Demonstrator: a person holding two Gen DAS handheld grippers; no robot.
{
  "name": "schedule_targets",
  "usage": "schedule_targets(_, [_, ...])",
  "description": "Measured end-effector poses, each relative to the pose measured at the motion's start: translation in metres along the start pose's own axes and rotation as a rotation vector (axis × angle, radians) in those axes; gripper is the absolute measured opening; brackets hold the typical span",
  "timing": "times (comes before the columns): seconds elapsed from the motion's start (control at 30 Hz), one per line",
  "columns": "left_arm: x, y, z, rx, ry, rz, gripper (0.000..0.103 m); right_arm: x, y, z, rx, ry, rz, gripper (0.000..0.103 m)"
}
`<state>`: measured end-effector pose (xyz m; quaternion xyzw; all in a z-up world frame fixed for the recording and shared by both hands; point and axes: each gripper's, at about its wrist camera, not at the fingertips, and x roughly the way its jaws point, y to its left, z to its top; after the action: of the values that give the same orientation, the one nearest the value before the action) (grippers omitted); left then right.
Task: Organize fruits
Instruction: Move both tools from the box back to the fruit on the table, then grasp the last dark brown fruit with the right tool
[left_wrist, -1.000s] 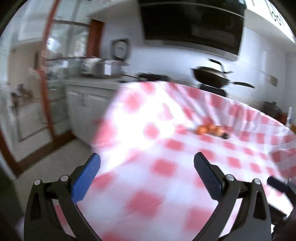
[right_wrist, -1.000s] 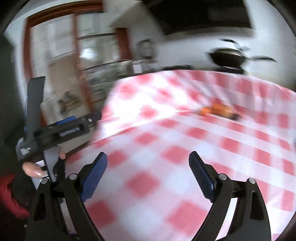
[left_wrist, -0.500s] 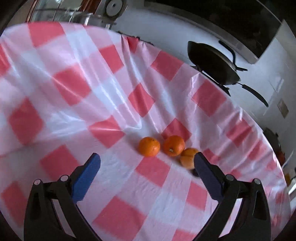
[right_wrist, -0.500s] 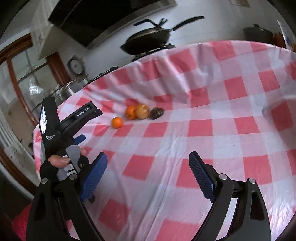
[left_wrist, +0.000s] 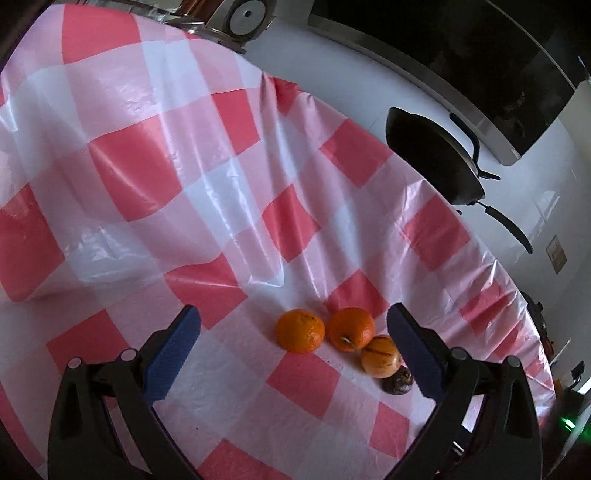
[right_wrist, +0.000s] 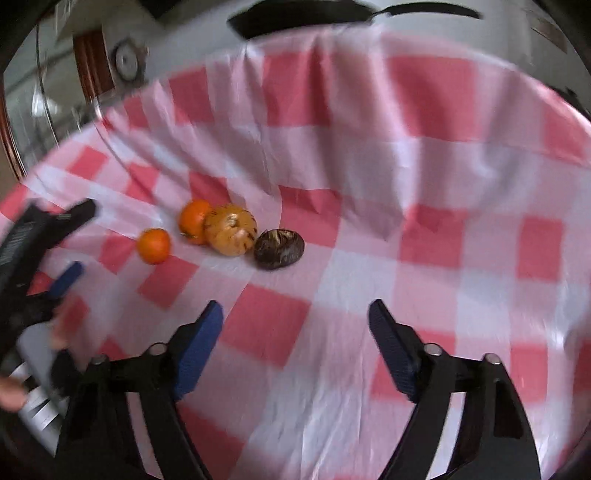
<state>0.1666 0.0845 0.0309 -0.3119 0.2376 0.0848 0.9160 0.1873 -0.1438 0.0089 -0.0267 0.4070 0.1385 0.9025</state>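
1. On the checked tablecloth (left_wrist: 229, 229), left wrist view: left gripper (left_wrist: 291, 343) with jaws wide, empty, low over two oranges (left_wrist: 300, 331), a yellowish fruit (left_wrist: 380, 355) and a dark fruit (left_wrist: 398, 380). Risk: the fruits touch, so closing on one may roll its neighbours. A wok (left_wrist: 432, 158) stands beyond.
2. Right wrist view: right gripper (right_wrist: 295, 332), jaws just narrowed, nothing between them, short of the dark fruit (right_wrist: 279, 248). Left gripper (right_wrist: 44, 236) crowds the oranges' side; collision likely.

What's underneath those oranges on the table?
A red-and-white checked plastic tablecloth lies under the oranges and the dark fruit. It covers the whole table, so the tabletop beneath cannot be seen.
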Motion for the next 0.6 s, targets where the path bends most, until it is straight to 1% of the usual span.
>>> schedule_targets(0.13, [0.002, 0.007, 0.003, -0.036, 0.0, 0.028, 0.101, 0.025, 0.006, 0.013, -0.018, 0.038, 0.006, 0.065])
schedule_targets(0.27, [0.004, 0.016, 0.006, -0.085, 0.004, 0.055, 0.101, 0.044, 0.012, 0.022, -0.054, 0.06, -0.029, 0.059])
schedule_targets(0.33, [0.004, 0.02, 0.005, -0.098, 0.013, 0.057, 0.101, 0.048, 0.015, 0.025, -0.067, 0.059, -0.034, 0.059])
schedule_targets(0.43, [0.005, 0.021, 0.005, -0.101, 0.024, 0.059, 0.101, 0.051, 0.017, 0.028, -0.086, 0.055, -0.028, 0.051])
schedule_targets(0.5, [0.007, 0.021, 0.004, -0.097, 0.034, 0.055, 0.101, 0.052, 0.016, 0.028, -0.089, 0.054, -0.019, 0.05])
schedule_targets(0.53, [0.008, 0.02, 0.003, -0.094, 0.042, 0.054, 0.101, 0.052, 0.016, 0.028, -0.089, 0.053, -0.016, 0.048])
schedule_targets(0.57, [0.01, 0.019, 0.002, -0.086, 0.058, 0.053, 0.101, 0.051, 0.016, 0.027, -0.095, 0.049, -0.018, 0.043])
schedule_targets(0.6, [0.011, 0.019, 0.002, -0.079, 0.064, 0.054, 0.101, 0.05, 0.017, 0.026, -0.101, 0.047, -0.024, 0.042])
